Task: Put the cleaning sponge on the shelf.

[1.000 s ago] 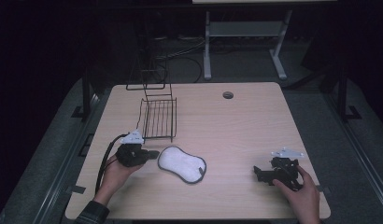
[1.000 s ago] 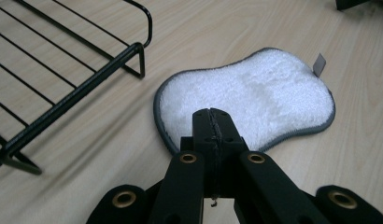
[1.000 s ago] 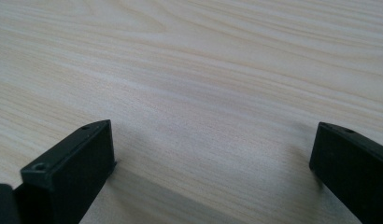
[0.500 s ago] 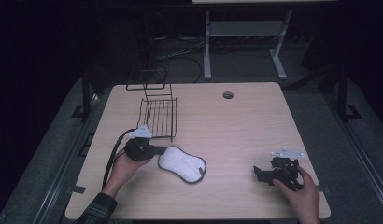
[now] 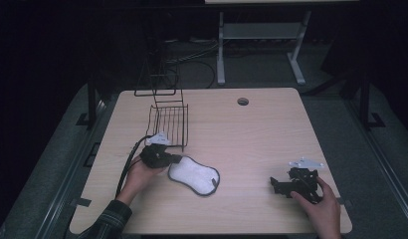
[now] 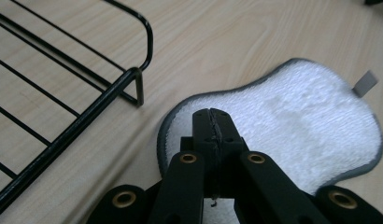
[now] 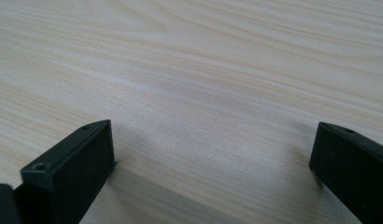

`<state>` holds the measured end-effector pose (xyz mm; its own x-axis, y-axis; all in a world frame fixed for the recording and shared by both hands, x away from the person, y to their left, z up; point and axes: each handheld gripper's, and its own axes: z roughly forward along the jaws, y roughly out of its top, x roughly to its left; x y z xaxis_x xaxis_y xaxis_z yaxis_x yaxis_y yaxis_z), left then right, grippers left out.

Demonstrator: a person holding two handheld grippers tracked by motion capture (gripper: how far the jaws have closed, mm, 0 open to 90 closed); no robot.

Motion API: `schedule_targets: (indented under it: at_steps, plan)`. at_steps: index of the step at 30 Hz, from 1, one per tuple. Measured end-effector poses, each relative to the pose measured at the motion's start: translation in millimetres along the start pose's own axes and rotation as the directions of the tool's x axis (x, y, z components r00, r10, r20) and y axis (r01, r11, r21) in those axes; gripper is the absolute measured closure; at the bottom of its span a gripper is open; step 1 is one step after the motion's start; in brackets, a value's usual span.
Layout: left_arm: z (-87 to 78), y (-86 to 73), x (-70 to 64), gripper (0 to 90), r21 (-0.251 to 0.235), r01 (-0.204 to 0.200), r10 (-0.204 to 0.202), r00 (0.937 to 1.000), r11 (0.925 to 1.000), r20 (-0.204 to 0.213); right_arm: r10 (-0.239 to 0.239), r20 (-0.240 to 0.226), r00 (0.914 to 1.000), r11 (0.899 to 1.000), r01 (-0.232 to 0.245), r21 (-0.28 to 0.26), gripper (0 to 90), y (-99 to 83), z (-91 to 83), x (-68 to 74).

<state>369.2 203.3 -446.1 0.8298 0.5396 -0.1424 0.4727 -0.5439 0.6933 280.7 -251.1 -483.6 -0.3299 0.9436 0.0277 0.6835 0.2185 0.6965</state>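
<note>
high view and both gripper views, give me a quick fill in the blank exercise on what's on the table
1. The left gripper has its fingers ____ over the edge of the white cloth pad.
2. The right gripper rests on the bare table with its fingers ____.
3. The black wire rack stands ____ the white cloth pad, toward the table's far edge.

Missing words: shut; open; behind

The high view is dim, its surroundings nearly black; the worktop [image 5: 271,134] is evenly lit. Both gripper views are bright, with soft shadows.
</note>
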Motion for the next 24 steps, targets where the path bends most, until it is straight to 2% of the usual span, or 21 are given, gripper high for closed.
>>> schedule_targets:
  at_steps: [2, 11, 24]
  plan:
    - [3.1, -1.7, -0.2, 89.9, 0.019, -0.002, 0.002, 1.0000, 0.9998, -0.006, 0.000, 0.000, 1.0000, 1.000, 0.000, 0.000, 0.0, 0.0, 0.0, 0.0]
    - [-0.2, -3.7, -2.5, 89.9, 0.032, -0.015, 0.015, 0.9999, 0.9994, -0.007, 0.000, 0.000, 1.0000, 1.000, 0.000, 0.000, 0.0, 0.0, 0.0, 0.0]
    - [-14.5, -17.5, -10.5, 89.9, 0.046, 0.000, 0.001, 0.9999, 0.9989, -0.013, 0.000, 0.000, 1.0000, 1.000, 0.000, 0.000, 0.0, 0.0, 0.0, 0.0]
